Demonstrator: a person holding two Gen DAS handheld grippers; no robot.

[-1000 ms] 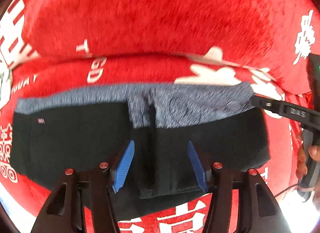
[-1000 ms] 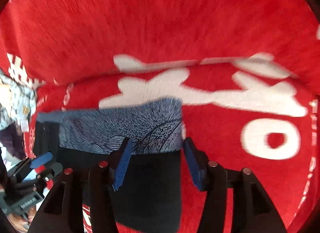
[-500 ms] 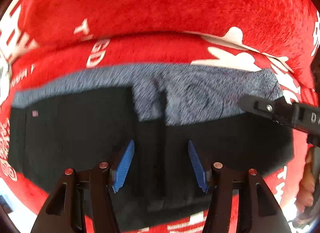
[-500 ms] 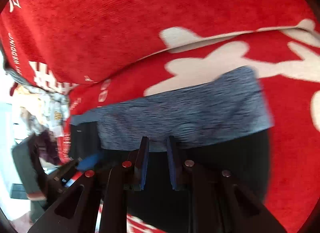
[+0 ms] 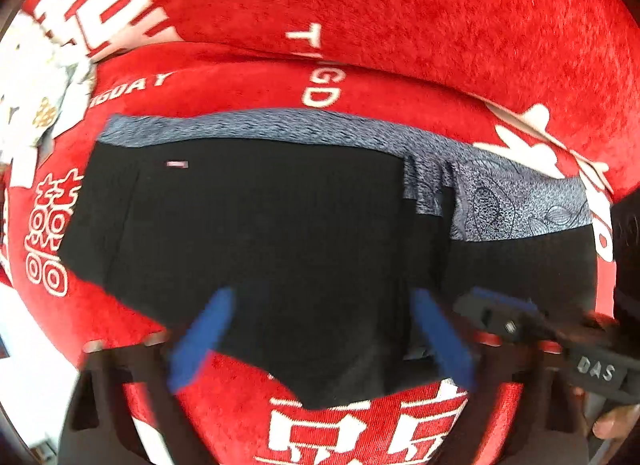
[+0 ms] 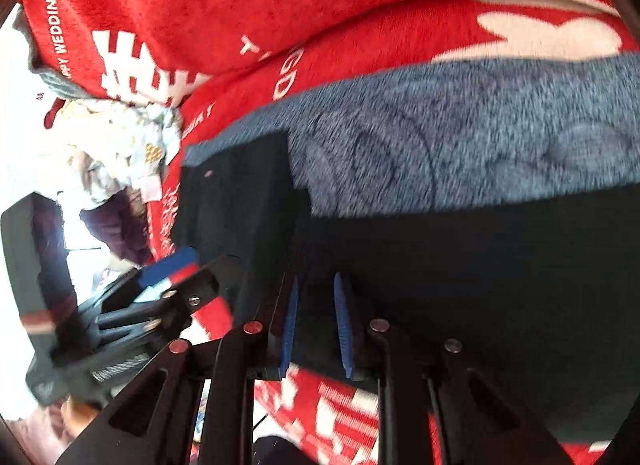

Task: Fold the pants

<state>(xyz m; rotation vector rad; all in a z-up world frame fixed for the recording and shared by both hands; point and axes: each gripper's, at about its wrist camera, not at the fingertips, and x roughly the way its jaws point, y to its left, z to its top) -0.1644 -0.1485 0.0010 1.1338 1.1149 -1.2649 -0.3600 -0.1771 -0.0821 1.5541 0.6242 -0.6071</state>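
The pants (image 5: 280,233) are black shorts with a blue-grey patterned band (image 5: 516,205) along the far edge. They lie flat on a red blanket (image 5: 400,17). My left gripper (image 5: 320,337) is open and blurred, its blue pads over the shorts' near hem. My right gripper (image 6: 316,301) has its jaws nearly closed on the black cloth (image 6: 480,265) at the near edge, to the right of my left gripper. It also shows at the right of the left wrist view (image 5: 500,313).
The red blanket with white lettering (image 5: 320,81) covers the seat and the raised back behind. A pile of pale patterned clothes (image 6: 120,137) lies at the left end. Bright floor shows past the near left edge (image 5: 24,365).
My right gripper has narrowed onto the shorts' near edge and swung left, close to my left gripper. My left gripper has shifted left and is still moving.
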